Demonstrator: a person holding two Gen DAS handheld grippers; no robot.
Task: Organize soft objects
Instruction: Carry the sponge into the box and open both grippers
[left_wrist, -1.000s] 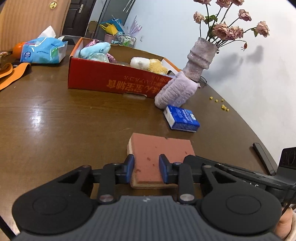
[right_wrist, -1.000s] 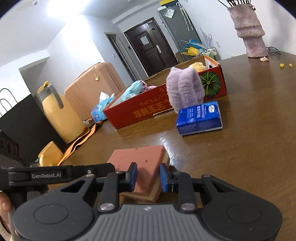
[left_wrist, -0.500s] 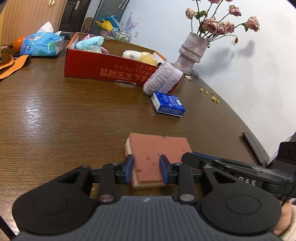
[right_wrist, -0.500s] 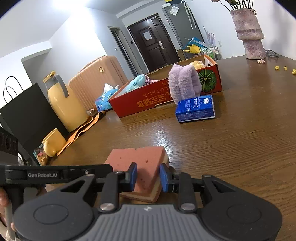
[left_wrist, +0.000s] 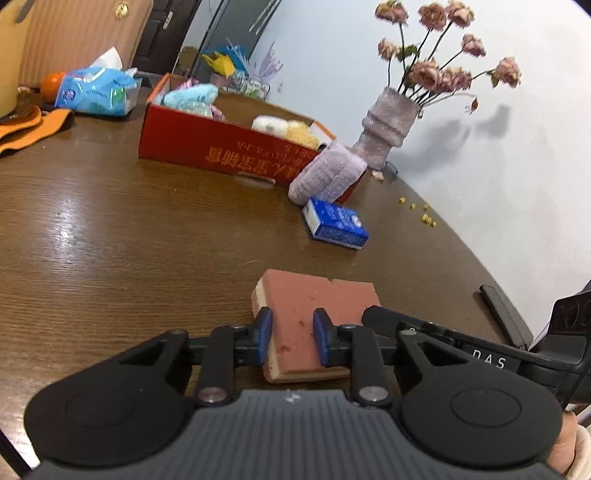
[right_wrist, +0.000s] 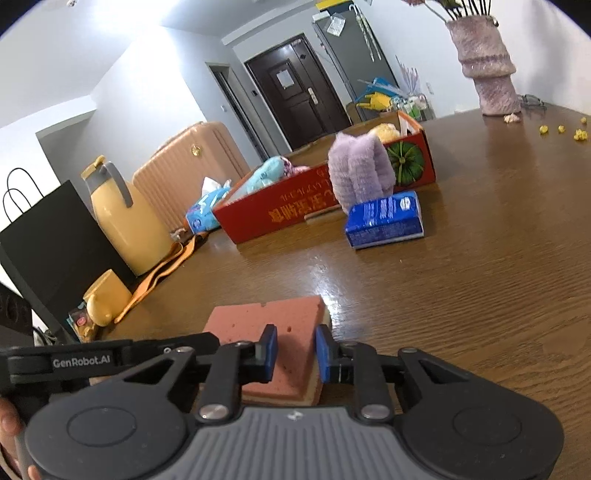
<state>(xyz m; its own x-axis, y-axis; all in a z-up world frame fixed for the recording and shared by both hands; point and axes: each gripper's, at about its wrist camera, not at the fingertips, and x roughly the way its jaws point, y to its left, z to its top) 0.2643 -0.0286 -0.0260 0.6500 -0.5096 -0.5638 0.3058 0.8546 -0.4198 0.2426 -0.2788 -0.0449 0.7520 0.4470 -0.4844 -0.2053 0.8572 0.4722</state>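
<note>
A pink sponge (left_wrist: 317, 291) with a tan underside sits low over the brown table (left_wrist: 110, 229), near its front edge. My left gripper (left_wrist: 291, 332) pinches one corner of it, blue pads pressing in as the jaws close. My right gripper (right_wrist: 293, 350) pinches the opposite corner of the same sponge (right_wrist: 258, 321), its jaws closing too. The right gripper's black body (left_wrist: 480, 354) shows at the right of the left wrist view. Farther back stands a red cardboard box (left_wrist: 221, 158) holding plush toys. A purple fluffy plush (left_wrist: 325, 177) leans on its corner.
A blue tissue pack (left_wrist: 336, 223) lies in front of the plush. A purple vase of dried roses (left_wrist: 388, 129) stands by the white wall. A flat black item (left_wrist: 506, 317) lies at the right edge. A yellow jug (right_wrist: 118, 221) and a black bag (right_wrist: 55, 236) stand left.
Both grippers have drawn back a little from the red box, carrying the sponge with them. Their pads have closed slightly tighter on it.
</note>
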